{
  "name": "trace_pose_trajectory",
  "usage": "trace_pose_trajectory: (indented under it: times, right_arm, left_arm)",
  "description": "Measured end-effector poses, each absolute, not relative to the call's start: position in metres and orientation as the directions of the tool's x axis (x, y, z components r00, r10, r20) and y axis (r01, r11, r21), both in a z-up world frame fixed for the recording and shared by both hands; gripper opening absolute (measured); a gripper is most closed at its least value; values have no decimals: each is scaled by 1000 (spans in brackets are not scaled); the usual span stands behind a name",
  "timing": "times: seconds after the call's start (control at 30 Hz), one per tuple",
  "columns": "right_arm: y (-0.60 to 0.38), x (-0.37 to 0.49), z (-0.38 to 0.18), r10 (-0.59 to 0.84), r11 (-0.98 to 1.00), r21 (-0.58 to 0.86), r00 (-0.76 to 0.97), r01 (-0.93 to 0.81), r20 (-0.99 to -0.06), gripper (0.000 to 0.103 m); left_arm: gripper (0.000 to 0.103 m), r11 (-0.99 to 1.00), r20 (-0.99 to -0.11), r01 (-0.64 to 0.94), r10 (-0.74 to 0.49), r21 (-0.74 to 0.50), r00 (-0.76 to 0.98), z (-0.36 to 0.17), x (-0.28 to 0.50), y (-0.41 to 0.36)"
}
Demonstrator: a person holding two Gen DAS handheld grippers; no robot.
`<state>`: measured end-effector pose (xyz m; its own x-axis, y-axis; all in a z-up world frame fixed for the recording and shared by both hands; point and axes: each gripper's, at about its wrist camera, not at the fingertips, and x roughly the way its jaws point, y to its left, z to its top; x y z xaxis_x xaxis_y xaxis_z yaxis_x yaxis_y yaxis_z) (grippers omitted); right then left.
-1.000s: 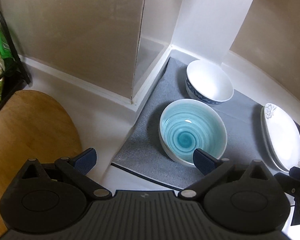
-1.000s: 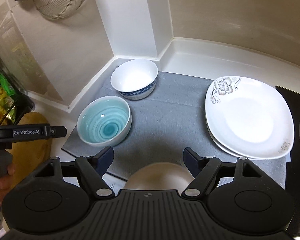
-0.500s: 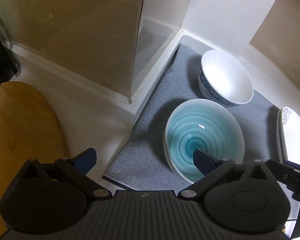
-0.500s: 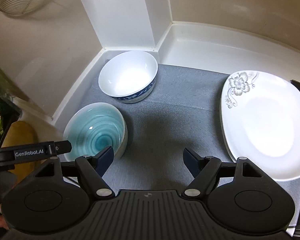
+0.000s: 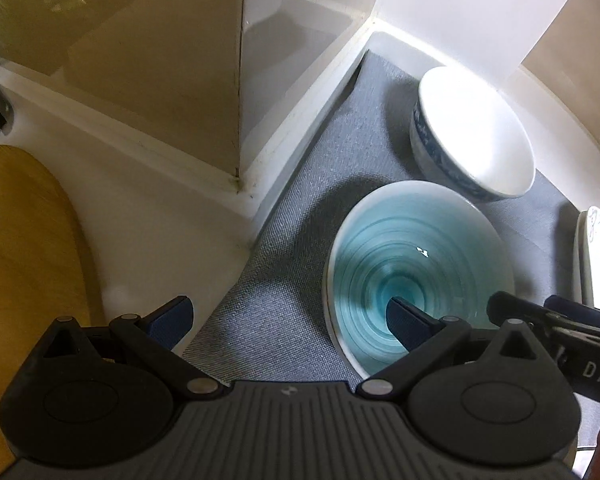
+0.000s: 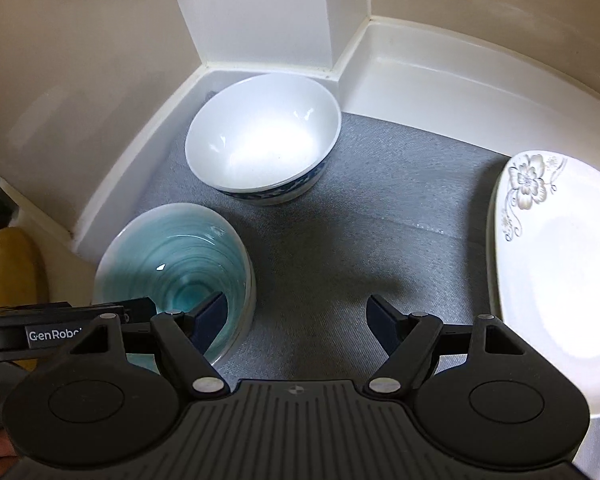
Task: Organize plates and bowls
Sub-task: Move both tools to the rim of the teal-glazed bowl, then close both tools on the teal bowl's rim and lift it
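A teal-glazed bowl (image 5: 416,260) (image 6: 172,264) sits on a grey mat (image 5: 284,300) (image 6: 352,240). A white bowl with a blue pattern (image 5: 472,132) (image 6: 260,136) stands behind it in the corner. White flowered plates (image 6: 556,264) (image 5: 598,256) lie stacked at the mat's right. My left gripper (image 5: 290,322) is open, its right finger over the teal bowl's inside, its left finger outside over the mat edge. My right gripper (image 6: 296,320) is open, its left finger over the teal bowl's right rim, its right finger above bare mat.
White wall corners and a raised counter ledge (image 6: 420,72) close in the mat at the back and left. A wooden cutting board (image 5: 24,240) lies on the white counter to the left. The two grippers are close together over the teal bowl.
Both grippers have moved forward and down toward the teal bowl. The left one's right finger now reaches over the bowl's inside; the right one has come in beside it.
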<state>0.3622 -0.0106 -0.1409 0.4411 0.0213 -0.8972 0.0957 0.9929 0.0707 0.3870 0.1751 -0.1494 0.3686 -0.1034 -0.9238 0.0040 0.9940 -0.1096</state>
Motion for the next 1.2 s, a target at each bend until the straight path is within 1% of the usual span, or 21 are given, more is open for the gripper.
trace_pose_trajectory:
  times: [0.6, 1.2]
  right_arm:
    - [-5, 385, -167, 27, 995, 64, 394, 80, -919, 79]
    - [-9, 388, -171, 27, 994, 68, 389, 91, -921, 79]
  left_arm:
    - [103, 996, -934, -12, -74, -83, 350, -164, 400, 176]
    - [103, 997, -934, -17, -59, -69, 352, -166, 402, 172]
